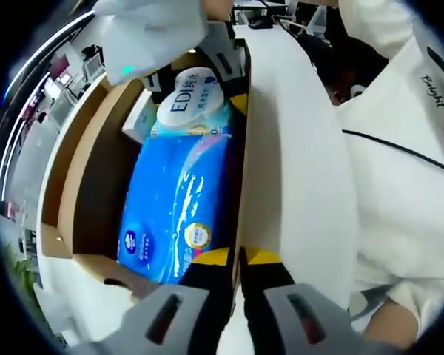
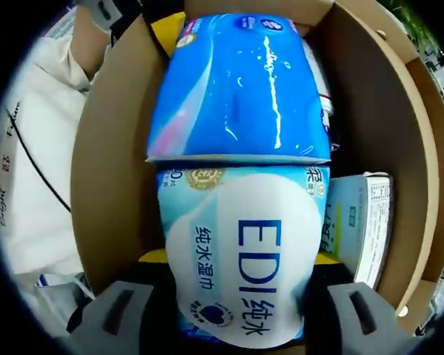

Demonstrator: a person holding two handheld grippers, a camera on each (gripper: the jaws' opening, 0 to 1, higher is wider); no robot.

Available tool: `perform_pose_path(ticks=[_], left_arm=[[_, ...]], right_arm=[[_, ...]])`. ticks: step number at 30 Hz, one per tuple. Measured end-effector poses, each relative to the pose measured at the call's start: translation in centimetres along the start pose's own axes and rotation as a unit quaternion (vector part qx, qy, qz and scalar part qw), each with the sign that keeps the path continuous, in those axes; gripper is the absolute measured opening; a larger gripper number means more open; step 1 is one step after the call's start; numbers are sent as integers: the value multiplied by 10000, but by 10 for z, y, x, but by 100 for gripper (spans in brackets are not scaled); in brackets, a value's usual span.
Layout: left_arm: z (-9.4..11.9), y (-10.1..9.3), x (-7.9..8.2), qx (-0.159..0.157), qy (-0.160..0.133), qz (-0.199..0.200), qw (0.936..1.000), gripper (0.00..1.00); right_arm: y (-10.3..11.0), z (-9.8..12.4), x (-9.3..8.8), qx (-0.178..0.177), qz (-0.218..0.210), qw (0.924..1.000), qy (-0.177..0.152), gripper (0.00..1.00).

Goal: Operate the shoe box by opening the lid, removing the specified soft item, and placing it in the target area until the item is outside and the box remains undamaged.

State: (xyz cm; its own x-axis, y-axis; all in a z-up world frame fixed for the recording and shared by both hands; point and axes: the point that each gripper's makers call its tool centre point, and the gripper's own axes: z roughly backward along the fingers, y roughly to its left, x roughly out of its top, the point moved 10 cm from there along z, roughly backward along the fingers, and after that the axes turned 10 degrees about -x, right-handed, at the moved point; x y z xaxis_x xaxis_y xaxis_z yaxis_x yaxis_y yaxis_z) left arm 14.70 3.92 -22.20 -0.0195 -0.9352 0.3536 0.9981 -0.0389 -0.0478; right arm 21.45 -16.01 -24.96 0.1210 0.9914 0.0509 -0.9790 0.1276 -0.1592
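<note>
While my right claw (image 2: 237, 310) clamps the EDI wipes pack (image 2: 240, 259), my left claw (image 1: 237, 266) pinches the shoe box (image 1: 89, 185) wall.

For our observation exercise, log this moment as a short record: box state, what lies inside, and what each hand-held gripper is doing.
Box: cardboard shoe box, open
Contents: blue soft pack; white EDI wipes pack next to it; small carton beside the wipes
Right hand-held gripper: jaws either side of the EDI wipes pack, appears closed on it
Left hand-held gripper: jaws close together at the box's side wall, by the blue soft pack's end
Person: white sleeve beside the box
</note>
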Motion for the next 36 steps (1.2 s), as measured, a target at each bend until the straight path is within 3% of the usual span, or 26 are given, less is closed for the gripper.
perform_pose_path(ticks=[8, 15, 18, 24, 28, 36], left_arm=[[0, -1, -1, 8, -28, -42, 10000, 3], [0, -1, -1, 15, -12, -74, 10000, 3], [0, -1, -1, -8, -16, -92, 10000, 3], [0, 0, -1, -9, -19, -81, 10000, 3], [0, 0, -1, 25, -2, -63, 10000, 3], [0, 0, 0, 38, -21, -57, 10000, 3]], right_arm=[[7, 5, -1, 131, -84, 9999, 43, 65], [4, 10, -4, 92, -242, 9995, -156, 65], [10, 11, -3, 123, -38, 9998, -179, 65], [16, 22, 0, -36, -16, 9997, -224, 65], [20, 33, -2, -206, -3, 9989, -430, 65], [20, 43, 2, -457, 2, 9979, -450, 64]])
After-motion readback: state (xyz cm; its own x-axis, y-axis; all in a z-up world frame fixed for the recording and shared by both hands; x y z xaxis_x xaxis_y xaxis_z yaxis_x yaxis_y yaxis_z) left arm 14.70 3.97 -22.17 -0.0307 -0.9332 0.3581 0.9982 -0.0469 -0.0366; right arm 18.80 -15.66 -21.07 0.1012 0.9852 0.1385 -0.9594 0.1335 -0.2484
